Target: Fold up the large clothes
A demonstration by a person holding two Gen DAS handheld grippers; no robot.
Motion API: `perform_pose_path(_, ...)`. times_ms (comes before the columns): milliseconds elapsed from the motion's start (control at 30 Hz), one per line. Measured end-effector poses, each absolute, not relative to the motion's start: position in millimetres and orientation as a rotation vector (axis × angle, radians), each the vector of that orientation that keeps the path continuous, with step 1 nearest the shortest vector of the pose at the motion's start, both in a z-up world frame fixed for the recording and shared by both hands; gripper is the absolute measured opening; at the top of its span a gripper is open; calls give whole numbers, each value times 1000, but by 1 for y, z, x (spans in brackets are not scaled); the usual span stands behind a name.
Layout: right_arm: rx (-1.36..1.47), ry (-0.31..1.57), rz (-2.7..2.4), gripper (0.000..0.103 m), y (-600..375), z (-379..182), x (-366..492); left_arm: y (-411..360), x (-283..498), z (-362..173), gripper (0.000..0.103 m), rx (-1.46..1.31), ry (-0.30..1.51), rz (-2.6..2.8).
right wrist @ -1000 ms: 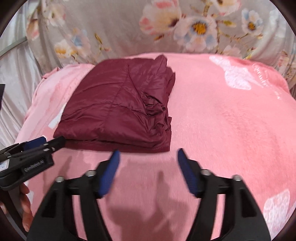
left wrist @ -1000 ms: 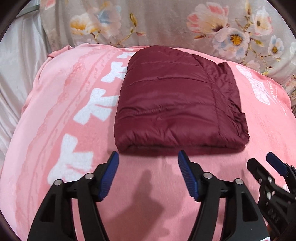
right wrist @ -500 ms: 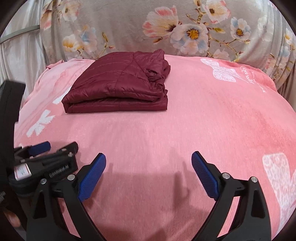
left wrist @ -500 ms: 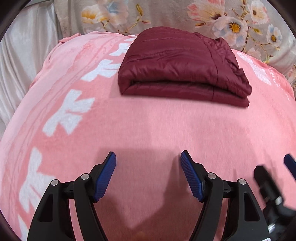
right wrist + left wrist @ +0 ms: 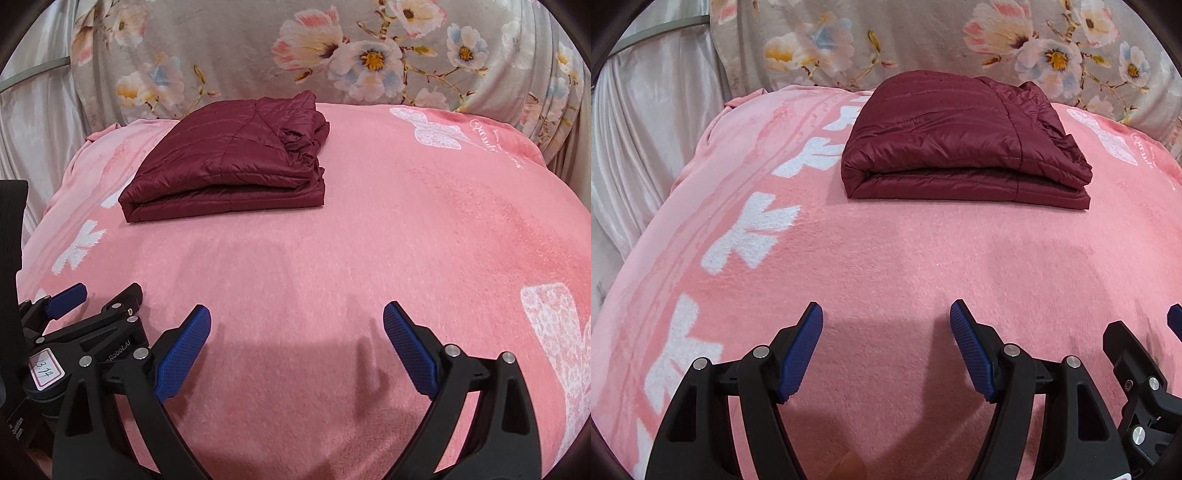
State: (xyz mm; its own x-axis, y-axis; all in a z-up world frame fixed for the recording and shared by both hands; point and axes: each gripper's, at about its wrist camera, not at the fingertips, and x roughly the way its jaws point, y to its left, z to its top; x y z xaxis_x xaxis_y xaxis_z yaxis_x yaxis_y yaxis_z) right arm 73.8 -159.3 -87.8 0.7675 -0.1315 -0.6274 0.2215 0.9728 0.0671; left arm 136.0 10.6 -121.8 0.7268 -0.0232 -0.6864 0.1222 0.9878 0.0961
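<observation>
A dark red quilted jacket (image 5: 960, 144) lies folded into a flat rectangle at the far side of the pink blanket (image 5: 886, 266). It also shows in the right wrist view (image 5: 229, 162), far left. My left gripper (image 5: 886, 325) is open and empty, low over the blanket well short of the jacket. My right gripper (image 5: 297, 325) is open and empty, also near the front. The left gripper (image 5: 92, 299) shows at the lower left of the right wrist view; the right gripper shows at the left wrist view's right edge (image 5: 1145, 328).
A grey floral cloth (image 5: 332, 55) hangs behind the blanket. Pale satin curtain (image 5: 646, 129) hangs at the left. The blanket has white bow prints along its left side (image 5: 750, 236) and right side (image 5: 436, 125).
Both grippers have pulled back from the folded jacket toward the front and risen slightly. The right gripper's jaws have opened wider. The jacket has stayed put.
</observation>
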Motion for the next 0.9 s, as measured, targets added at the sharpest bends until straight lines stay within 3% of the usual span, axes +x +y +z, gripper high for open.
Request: perform_pose_path(900, 91, 683, -237, 92, -155, -89, 75, 11, 136, -123, 63, 136, 757, -66)
